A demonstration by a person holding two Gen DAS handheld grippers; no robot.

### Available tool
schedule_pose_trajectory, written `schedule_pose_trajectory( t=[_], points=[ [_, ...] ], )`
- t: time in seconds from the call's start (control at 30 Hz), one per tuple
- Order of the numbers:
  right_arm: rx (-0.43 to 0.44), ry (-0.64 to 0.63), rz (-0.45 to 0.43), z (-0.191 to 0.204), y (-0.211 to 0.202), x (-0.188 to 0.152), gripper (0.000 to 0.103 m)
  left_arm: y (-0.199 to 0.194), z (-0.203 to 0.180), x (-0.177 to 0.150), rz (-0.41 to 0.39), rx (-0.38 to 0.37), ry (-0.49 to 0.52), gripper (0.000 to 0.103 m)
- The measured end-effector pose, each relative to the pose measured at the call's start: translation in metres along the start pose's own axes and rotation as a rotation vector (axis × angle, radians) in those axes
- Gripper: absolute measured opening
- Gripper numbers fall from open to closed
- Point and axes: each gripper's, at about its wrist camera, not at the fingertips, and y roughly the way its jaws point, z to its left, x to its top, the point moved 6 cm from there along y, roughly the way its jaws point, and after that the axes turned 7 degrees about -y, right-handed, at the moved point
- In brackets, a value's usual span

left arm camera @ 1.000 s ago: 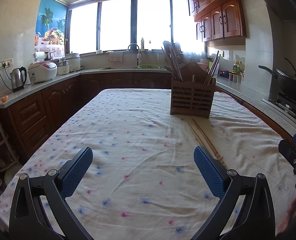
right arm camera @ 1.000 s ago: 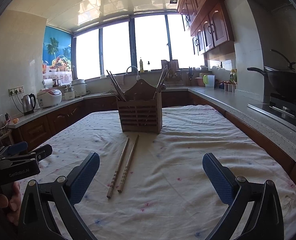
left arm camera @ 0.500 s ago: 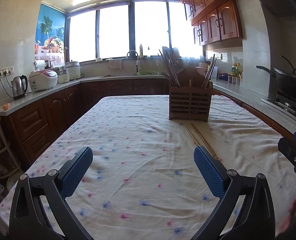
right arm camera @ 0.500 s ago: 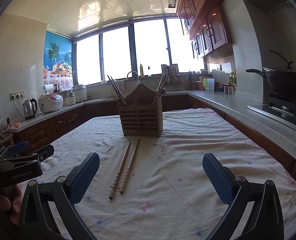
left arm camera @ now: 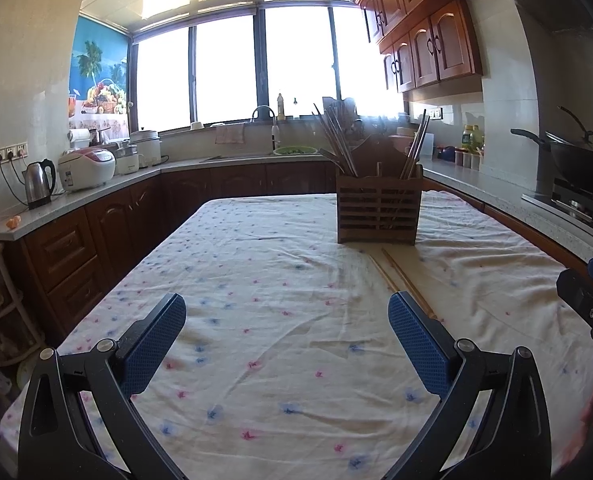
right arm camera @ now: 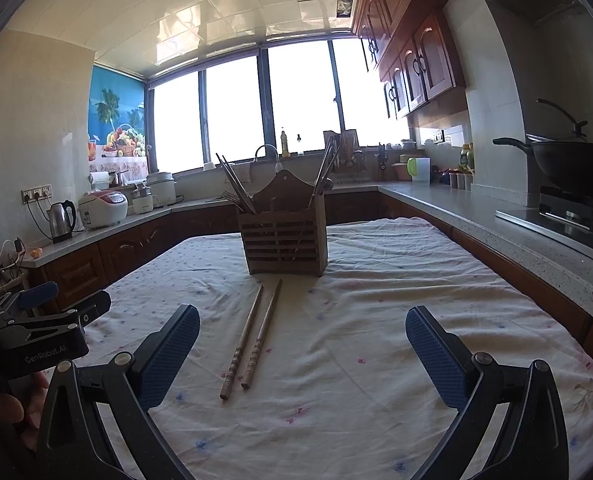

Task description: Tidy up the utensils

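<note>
Holder: wooden utensil holder (right arm camera: pixel 283 240) stands upright mid-table on the flowered tablecloth (right arm camera: pixel 376 320); already has chopsticks & other utensils sticking up in the left and right compartments.
Loose pair: two wooden chopsticks (right arm camera: pixel 252 340) lie side by side on the cloth just in front of the holder, far tips near its base, not touching it as far as I can tell.
R gripper: right gripper (right arm camera: pixel 302 356) jaws wide apart, nothing between them; chopsticks sit towards its left finger, a bit ahead.
L gripper: left gripper (left arm camera: pixel 286 344) also spread apart, empty, over bare cloth; chopsticks (left arm camera: pixel 404 280) run off behind its right finger.
Done so far: most utensils look stowed in the holder.
Left to do: prob. just this pair – pick up, drop into a compartment. Not grasped yet.
Best placed: R gripper, I'd say, since the pair is nearer its reach.
</note>
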Motion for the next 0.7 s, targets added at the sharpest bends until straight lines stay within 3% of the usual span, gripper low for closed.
schedule_pose_trajectory(
  t=[0.7],
  points=[
    [0.007,0.006,-0.004,-0.0004,-0.0008,0.0015,0.103,0.0028,-0.0052,-0.0020,0.013,-0.004,0.013,0.103]
  ],
)
